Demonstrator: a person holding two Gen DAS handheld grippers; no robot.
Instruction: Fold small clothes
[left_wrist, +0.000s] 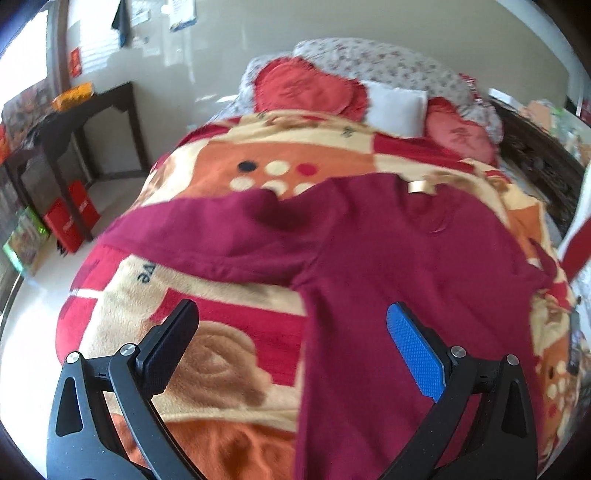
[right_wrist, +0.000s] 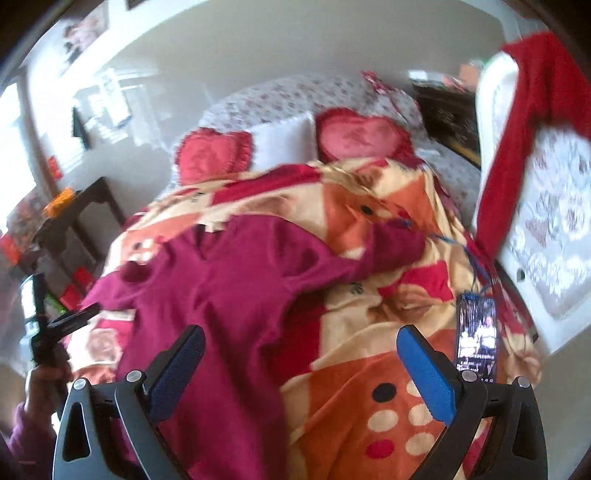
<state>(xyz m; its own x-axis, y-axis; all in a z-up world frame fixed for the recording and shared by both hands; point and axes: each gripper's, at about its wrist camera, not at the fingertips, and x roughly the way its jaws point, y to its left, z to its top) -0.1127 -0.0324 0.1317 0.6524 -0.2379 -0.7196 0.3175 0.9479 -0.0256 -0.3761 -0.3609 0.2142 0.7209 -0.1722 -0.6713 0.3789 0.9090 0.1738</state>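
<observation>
My left gripper (left_wrist: 295, 347) hangs with its jaws spread wide, nothing between the black pad and the blue one. My right gripper (right_wrist: 301, 365) is likewise wide apart and empty. In the right wrist view my left hand (right_wrist: 44, 384) grips the other tool's handle, sleeve at the wrist.

Dark maroon long-sleeve top (left_wrist: 388, 258) lies flat, unfolded, on bed's patterned blanket (left_wrist: 207, 354), neckline w/ tan label at far end, hem toward near edge. Left sleeve spread out to left; right sleeve (right_wrist: 391, 247) angled out to right, fabric slightly rumpled.
</observation>
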